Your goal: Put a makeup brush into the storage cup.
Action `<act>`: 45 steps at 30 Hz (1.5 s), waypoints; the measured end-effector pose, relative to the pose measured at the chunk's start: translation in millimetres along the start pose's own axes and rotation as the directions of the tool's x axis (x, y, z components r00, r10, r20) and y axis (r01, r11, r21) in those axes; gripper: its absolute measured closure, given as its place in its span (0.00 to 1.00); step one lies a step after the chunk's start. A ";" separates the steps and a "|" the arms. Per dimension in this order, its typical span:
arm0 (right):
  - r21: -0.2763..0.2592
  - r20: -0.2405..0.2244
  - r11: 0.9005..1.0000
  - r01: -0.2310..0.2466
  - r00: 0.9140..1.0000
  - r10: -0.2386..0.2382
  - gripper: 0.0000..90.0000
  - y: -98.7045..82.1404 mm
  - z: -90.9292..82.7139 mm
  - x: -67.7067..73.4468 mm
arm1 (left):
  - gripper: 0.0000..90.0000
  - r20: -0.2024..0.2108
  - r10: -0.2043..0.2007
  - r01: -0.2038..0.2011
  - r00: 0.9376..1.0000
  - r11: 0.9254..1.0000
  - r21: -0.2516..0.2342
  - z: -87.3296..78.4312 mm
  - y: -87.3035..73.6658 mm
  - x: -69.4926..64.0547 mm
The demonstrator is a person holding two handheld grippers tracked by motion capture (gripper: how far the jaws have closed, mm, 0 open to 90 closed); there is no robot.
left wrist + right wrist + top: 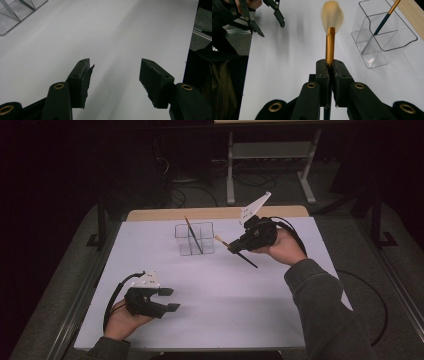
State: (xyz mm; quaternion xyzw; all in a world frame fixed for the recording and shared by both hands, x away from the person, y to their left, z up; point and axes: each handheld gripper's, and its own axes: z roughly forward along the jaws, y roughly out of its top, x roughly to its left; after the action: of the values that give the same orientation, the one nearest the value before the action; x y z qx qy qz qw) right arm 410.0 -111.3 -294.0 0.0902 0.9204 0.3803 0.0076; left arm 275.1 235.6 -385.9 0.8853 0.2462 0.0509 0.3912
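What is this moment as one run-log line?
right tool: shut on brush | left tool: open, nothing held | organizer: one brush inside

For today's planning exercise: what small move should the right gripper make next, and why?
Probably carry the brush over the clear organiser and tip it upright. The right gripper is shut on its gold ferrule, beside the organiser, where another brush already leans.

High overview; two close claw-mounted views.

Bare table between claws; clear organizer farther back.
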 end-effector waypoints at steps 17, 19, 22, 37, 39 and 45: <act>-0.016 0.032 1.000 -0.015 0.999 0.015 0.92 27.2 11.7 -12.8 | 0.43 -0.008 0.004 -0.004 1.000 1.000 -0.008 -2.0 -6.5 -1.3; -0.021 0.034 1.000 -0.015 0.999 0.016 0.92 30.1 13.0 -14.0 | 0.43 -0.010 0.004 -0.004 1.000 1.000 -0.013 -2.9 -7.0 -1.0; -0.021 0.043 1.000 -0.016 0.999 0.016 0.92 33.2 15.6 -16.0 | 0.41 -0.015 -0.002 0.002 1.000 1.000 -0.019 -4.2 -7.1 -0.9; -0.042 0.082 0.999 -0.025 0.996 0.029 0.92 48.9 18.1 -29.2 | 0.37 -0.026 -0.017 0.016 0.999 0.999 -0.038 -5.2 -9.0 2.7; -0.047 0.084 0.999 -0.022 0.996 0.026 0.92 50.9 20.1 -31.2 | 0.37 -0.030 -0.015 0.014 0.999 0.999 -0.035 -4.8 -9.4 3.5; -0.054 0.093 0.998 -0.026 0.995 0.031 0.92 58.2 26.0 -39.0 | 0.36 -0.025 -0.025 0.024 0.999 0.999 -0.041 -4.2 -10.2 4.0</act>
State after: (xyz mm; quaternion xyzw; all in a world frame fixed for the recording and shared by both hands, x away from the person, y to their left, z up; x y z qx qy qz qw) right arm 459.9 -59.4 -273.8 0.1208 0.9074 0.3997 0.0479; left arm 273.4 246.1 -390.7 0.8734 0.2609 0.0625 0.4064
